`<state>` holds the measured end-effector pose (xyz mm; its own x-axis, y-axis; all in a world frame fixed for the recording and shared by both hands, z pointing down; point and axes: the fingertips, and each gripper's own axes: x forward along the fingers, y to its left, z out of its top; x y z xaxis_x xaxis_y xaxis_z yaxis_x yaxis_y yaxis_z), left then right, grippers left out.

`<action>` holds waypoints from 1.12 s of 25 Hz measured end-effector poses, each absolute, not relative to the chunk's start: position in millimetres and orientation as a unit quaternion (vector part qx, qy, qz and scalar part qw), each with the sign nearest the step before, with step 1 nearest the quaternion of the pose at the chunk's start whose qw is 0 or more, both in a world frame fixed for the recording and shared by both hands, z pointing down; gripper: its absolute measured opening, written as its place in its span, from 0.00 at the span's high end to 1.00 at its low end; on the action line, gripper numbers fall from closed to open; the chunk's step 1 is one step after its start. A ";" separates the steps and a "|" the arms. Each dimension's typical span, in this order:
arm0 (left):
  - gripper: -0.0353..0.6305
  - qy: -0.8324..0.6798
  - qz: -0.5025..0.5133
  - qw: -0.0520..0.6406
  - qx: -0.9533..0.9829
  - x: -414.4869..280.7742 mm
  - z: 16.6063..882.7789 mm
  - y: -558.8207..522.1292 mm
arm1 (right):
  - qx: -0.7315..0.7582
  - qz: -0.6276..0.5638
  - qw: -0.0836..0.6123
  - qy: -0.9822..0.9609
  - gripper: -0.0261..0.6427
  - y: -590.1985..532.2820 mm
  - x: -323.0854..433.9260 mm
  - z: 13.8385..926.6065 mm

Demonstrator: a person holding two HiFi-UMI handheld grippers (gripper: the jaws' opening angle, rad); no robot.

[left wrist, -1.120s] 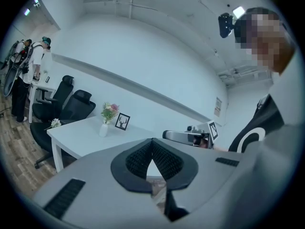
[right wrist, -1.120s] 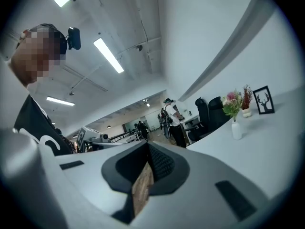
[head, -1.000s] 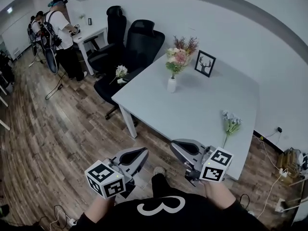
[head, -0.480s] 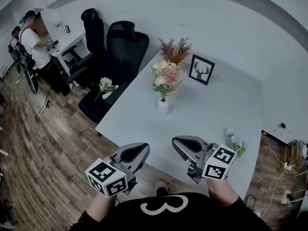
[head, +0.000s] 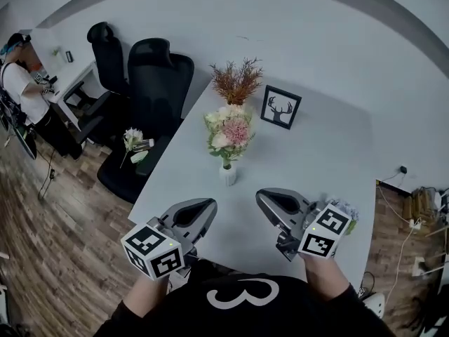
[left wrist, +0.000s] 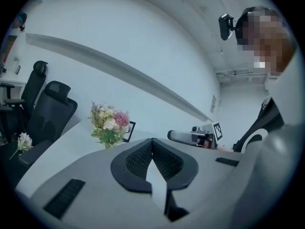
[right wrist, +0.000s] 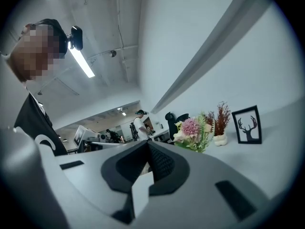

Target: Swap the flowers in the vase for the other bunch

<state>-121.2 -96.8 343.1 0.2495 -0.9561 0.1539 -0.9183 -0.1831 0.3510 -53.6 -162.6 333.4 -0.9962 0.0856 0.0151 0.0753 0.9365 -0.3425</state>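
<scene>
Mostly hidden behind the marker cube of the grey two-jaw right gripper (head: 273, 203): the pale loose bunch of flowers (head: 348, 209), at the near right edge of the white rectangular table (head: 316, 153). Missing from both gripper views. Only in the head view: the small white vase (head: 229, 175) mid-table, holding the pink and cream bouquet (head: 228, 128). In the gripper views, just its blooms above the jaws. Grey left gripper (head: 200, 209) and right alike pressed together, pinching nothing.

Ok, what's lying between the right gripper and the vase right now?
Nothing: in the head view only bare white table separates the right gripper from the vase. The other bunch lies off to the gripper's right.
</scene>
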 end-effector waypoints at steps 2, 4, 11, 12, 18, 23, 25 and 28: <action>0.93 -0.597 -0.053 0.197 0.776 -133.4 343.6 -109.7 | -0.020 0.171 0.013 -0.985 0.95 -172.1 -59.5 330.3; 0.93 -0.583 -0.054 0.206 0.784 -141.5 342.9 -121.6 | 0.002 0.167 0.012 -0.986 0.95 -180.7 -62.7 327.5; 0.93 -0.553 -0.041 0.211 0.805 -166.5 343.5 -141.3 | 0.033 0.173 -0.003 -0.984 0.95 -199.0 -83.1 331.8; 0.93 -0.553 -0.041 0.216 0.804 -171.9 346.4 -142.0 | 0.032 0.169 -0.007 -0.985 0.95 -197.9 -86.9 331.2; 0.93 -0.547 -0.042 0.233 0.803 -191.6 360.3 -144.4 | 0.054 0.158 -0.014 -0.986 0.83 -203.2 -104.8 339.0; 0.93 -0.549 -0.041 0.245 0.798 -208.5 366.9 -139.5 | 0.104 0.120 -0.012 -0.987 0.53 -222.4 -123.8 338.7; 0.93 -0.553 -0.039 0.245 0.795 -215.5 369.1 -138.8 | 0.129 0.105 -0.004 -0.986 0.43 -235.9 -133.6 340.9; 0.93 -0.562 -0.035 0.252 0.787 -226.9 378.2 -136.4 | 0.152 0.088 0.012 -0.984 0.26 -251.6 -151.3 349.4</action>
<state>-226.9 -136.4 378.2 0.3665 -0.9019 0.2285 -0.8667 -0.2417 0.4363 -151.3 -251.6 349.4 -0.9534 -0.2976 0.0502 -0.3017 0.9381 -0.1700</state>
